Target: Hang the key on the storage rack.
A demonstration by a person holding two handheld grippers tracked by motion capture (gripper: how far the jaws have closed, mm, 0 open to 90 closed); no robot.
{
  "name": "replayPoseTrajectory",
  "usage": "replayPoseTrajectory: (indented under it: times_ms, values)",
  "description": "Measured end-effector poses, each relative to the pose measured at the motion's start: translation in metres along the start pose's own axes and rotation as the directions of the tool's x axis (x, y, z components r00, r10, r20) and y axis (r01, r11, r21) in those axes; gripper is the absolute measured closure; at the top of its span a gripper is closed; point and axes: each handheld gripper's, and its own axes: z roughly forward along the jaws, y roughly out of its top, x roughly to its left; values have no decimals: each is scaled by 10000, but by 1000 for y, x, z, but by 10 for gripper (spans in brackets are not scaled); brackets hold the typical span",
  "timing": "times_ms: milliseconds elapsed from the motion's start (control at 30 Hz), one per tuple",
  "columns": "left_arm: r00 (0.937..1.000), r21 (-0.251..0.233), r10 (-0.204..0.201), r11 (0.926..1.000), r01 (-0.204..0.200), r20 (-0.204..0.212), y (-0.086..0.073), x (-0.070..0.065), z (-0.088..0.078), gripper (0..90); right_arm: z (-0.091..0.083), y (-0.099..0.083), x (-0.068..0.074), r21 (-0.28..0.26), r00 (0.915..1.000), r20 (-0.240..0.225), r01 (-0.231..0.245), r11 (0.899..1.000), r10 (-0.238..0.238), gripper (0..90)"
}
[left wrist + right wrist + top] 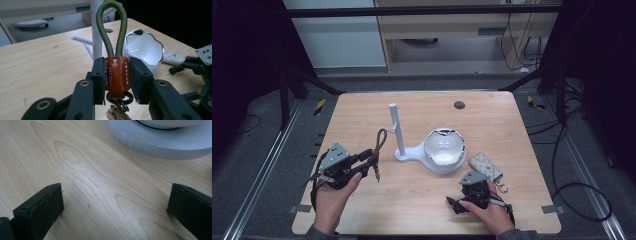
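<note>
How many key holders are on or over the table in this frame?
2. The green-loop keychain is clamped in the left gripper, near the white stand. The patterned key pouch lies on the table, right of the bowl.

A pale wooden table [362, 110] stands on grey floor [452, 80] — dark curtains flank it, cables [572, 165] trailing right.

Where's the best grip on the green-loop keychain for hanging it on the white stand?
On the brown leather wrap, pinched from its two flat sides, just as the left gripper has it now. That leaves the green cord loop free and upright above the jaws to slip over the stand's peg, with the key ring and keys dangling clear below.
</note>
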Motion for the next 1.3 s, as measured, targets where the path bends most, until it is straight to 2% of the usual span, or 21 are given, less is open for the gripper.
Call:
replayPoseTrajectory:
  times_ms: [267, 533, 700, 767, 933, 1300]
  values:
    - [9994, 145, 341, 9993, -340, -19, 10, -6, 15, 663, 0, 0, 0, 0, 10000, -4, 17, 10000, -17, 2]
    - [9990, 436, 426, 9982, -421, -103, 11, -7, 32, 663, 0, 0, 0, 3, 10000, -4, 14, 10000, -14, 2]
    - [9995, 602, 264, 9979, -255, -152, 9, -4, 44, 664, 0, 0, 0, 1, 10000, -3, 17, 10000, -17, 2]
    - [9997, 649, 215, 9977, -207, -131, 8, -3, 49, 691, 0, 0, 0, 1, 10000, -5, 17, 10000, -17, 2]
    - [9996, 1120, 240, 9934, -225, -122, 6, 1, 64, 695, 0, 0, 0, 2, 10000, -11, -2, 10000, 2, 2]
    - [9993, 1442, 275, 9893, -235, -255, -1, 4, 67, 682, 0, 0, 0, 0, 10000, 7, -21, 10000, 21, 2]
